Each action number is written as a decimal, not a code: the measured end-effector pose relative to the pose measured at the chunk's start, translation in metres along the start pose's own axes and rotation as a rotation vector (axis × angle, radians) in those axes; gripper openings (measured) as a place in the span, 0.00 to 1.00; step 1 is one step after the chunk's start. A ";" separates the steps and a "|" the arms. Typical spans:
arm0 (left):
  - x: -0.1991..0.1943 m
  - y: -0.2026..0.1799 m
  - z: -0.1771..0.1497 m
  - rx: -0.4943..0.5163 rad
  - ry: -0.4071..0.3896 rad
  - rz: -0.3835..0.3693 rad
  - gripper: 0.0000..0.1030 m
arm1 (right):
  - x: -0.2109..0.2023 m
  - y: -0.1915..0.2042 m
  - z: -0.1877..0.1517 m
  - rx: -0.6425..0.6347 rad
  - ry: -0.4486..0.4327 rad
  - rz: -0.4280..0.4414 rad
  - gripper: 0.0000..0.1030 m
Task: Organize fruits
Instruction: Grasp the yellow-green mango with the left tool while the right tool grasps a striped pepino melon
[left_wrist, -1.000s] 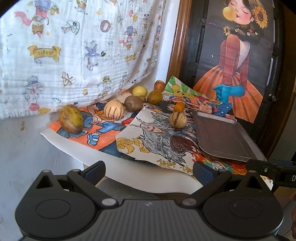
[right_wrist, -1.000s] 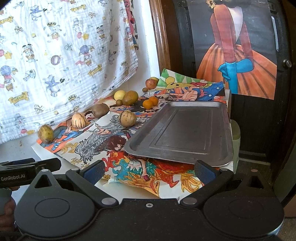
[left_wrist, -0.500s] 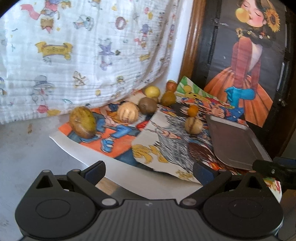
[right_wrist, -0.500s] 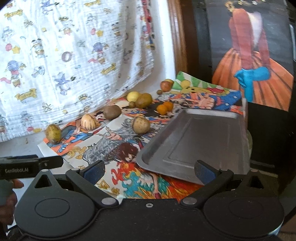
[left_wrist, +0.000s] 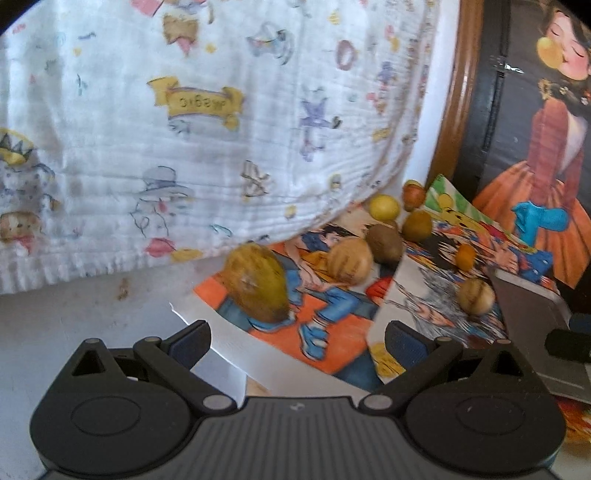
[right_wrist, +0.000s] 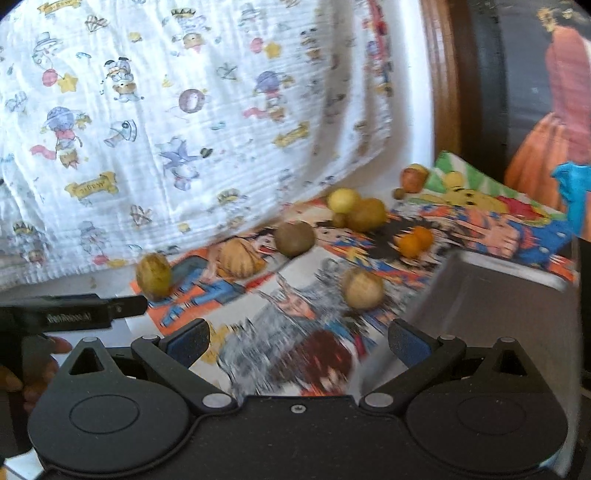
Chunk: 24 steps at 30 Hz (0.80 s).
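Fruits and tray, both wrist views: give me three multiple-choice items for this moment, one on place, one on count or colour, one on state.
1. Where does the metal tray lie relative to the fruits?
A. To their right
B. To their left
C. Under the hanging cloth

2. How many small orange fruits lie together near the tray's far corner?
A. Five
B. Two
C. None

3. What state is the left gripper in?
A. Shut on the mango
B. Shut on nothing
C. Open, holding nothing

Answers:
1. A: in both views the tray sits at the right edge of the comic posters, with all fruits to its left.
2. B: the right wrist view shows two orange fruits touching.
3. C: its fingers stand wide apart, with the mango lying on the poster beyond them.
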<state>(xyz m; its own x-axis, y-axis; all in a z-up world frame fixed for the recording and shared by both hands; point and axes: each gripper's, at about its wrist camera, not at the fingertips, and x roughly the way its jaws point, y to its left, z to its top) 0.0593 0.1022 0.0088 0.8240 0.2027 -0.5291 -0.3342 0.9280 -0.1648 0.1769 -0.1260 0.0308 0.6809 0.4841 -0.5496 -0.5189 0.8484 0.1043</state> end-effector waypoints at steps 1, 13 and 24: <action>0.004 0.002 0.001 -0.003 0.002 0.002 1.00 | 0.007 0.000 0.008 0.006 0.013 0.016 1.00; 0.053 0.013 0.015 -0.021 0.012 -0.004 1.00 | 0.125 0.013 0.074 0.037 0.172 0.229 0.96; 0.078 0.010 0.018 -0.031 -0.009 0.018 0.87 | 0.193 0.022 0.078 -0.001 0.230 0.278 0.78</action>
<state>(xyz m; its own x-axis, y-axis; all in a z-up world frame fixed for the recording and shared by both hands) 0.1280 0.1332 -0.0192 0.8217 0.2228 -0.5245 -0.3635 0.9138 -0.1813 0.3368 0.0031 -0.0086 0.3798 0.6350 -0.6727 -0.6682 0.6912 0.2752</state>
